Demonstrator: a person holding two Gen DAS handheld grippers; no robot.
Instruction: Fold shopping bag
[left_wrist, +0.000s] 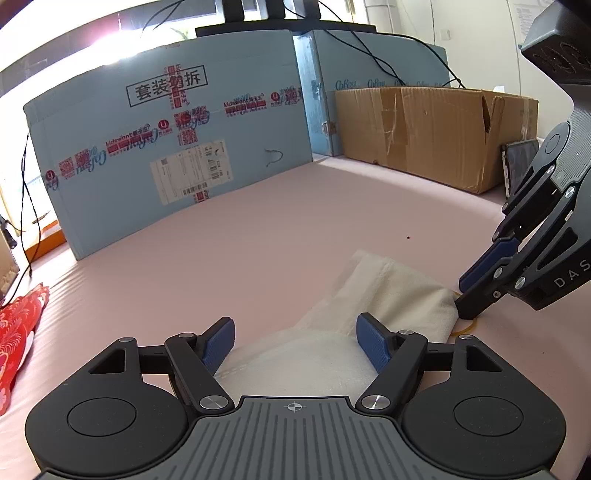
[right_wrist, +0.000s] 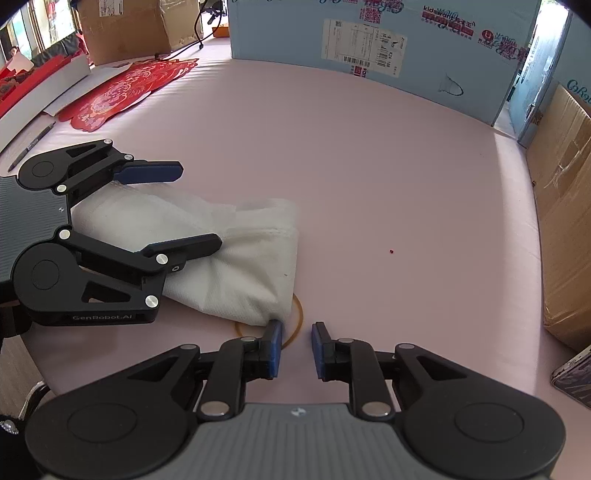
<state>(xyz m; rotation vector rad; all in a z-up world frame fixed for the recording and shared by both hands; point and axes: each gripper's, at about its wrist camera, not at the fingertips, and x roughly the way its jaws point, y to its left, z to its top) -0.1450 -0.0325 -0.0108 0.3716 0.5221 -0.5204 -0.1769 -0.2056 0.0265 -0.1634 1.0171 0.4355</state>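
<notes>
**Shopping bag bundled on the pink counter between two hand-held grippers**

Left wrist view: the shopping bag (left_wrist: 388, 295), white and loosely bundled, lies on the pink counter (left_wrist: 258, 240), reaching forward and to the right from between the wide-apart blue pads of the left hand-held gripper (left_wrist: 295, 341); the pads do not press on it. The right hand-held gripper (left_wrist: 467, 295) comes in from the right, its tips at the bag's right end beside a yellow rubber band (left_wrist: 466, 328). Beyond stand a light-blue carton (left_wrist: 166, 147) and, right of it, a brown cardboard box (left_wrist: 424, 133). Red patterned paper (left_wrist: 18, 332) lies far left.

Right wrist view: the right hand-held gripper (right_wrist: 297, 339) has a narrow gap between its pads and nothing clamped; the left pad sits at the bag's (right_wrist: 240, 266) near corner, above the rubber band (right_wrist: 295, 328). The left hand-held gripper (right_wrist: 199, 206) straddles the bag at left. Bare pink counter (right_wrist: 369, 166) stretches ahead to the blue carton (right_wrist: 406, 44); brown box (right_wrist: 565, 221) at right, red paper cutouts (right_wrist: 125, 92) and a pen (right_wrist: 33, 146) at left.
</notes>
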